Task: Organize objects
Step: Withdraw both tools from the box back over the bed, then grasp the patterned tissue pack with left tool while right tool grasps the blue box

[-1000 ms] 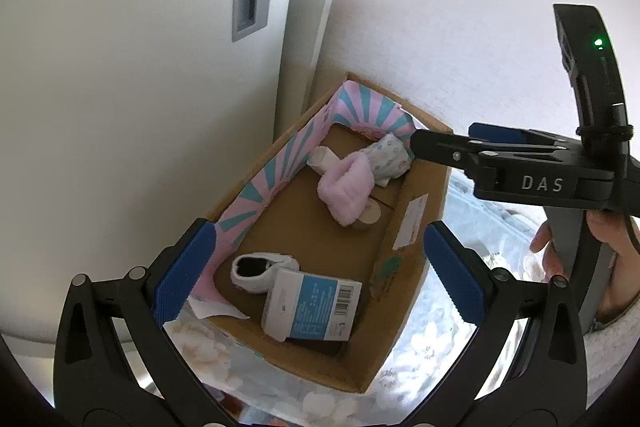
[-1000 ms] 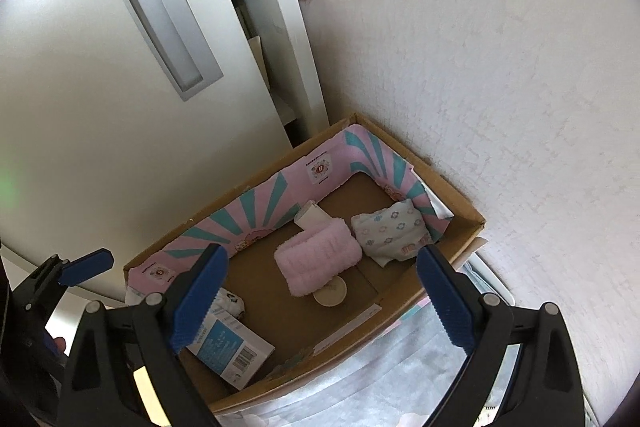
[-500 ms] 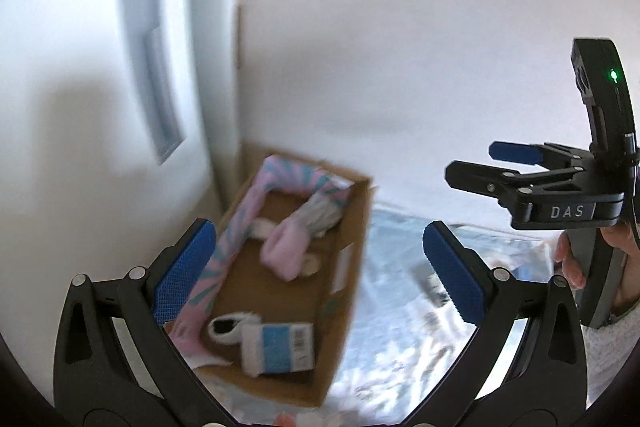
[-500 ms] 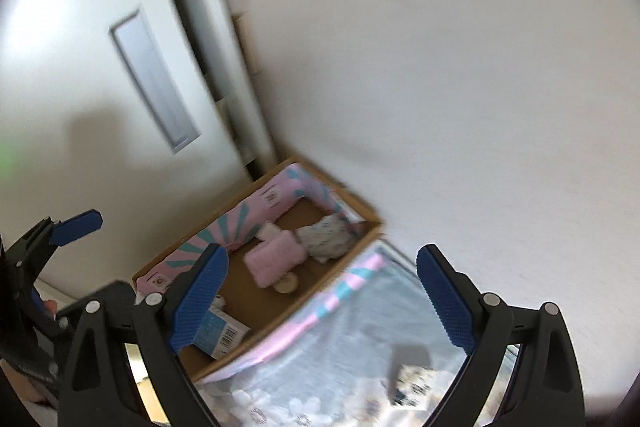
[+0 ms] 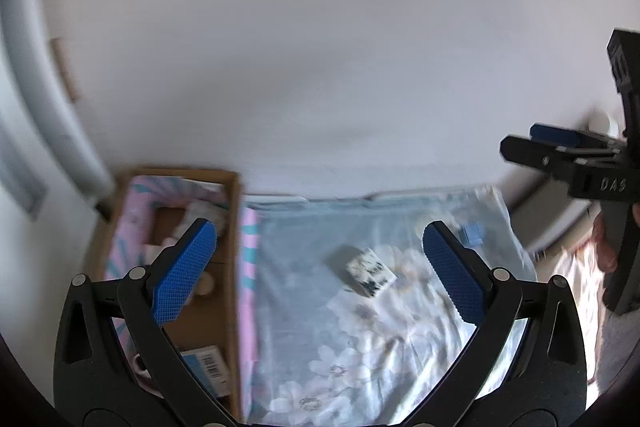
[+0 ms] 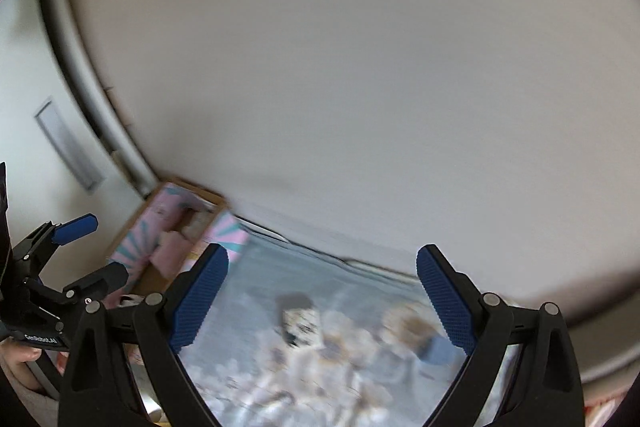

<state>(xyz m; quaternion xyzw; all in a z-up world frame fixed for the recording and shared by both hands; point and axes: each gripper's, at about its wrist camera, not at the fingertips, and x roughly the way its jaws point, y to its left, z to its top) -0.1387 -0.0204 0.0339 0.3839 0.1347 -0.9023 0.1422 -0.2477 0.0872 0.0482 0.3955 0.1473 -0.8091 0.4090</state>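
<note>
The cardboard box [image 5: 234, 227] at the floral sheet's [image 5: 360, 347] left edge held blurred pink cloth and a barcoded carton [image 5: 206, 367]. Both tongs, left [image 5: 320, 267] and right [image 6: 322, 301], gaped empty above a small printed box [image 5: 370, 271] mid-sheet.

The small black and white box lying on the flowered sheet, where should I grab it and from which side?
Come down from above on the small box and close across its narrower width. It lies flat and skewed on the flowered sheet, clear of the cardboard box, so turn the open left gripper to match.
</note>
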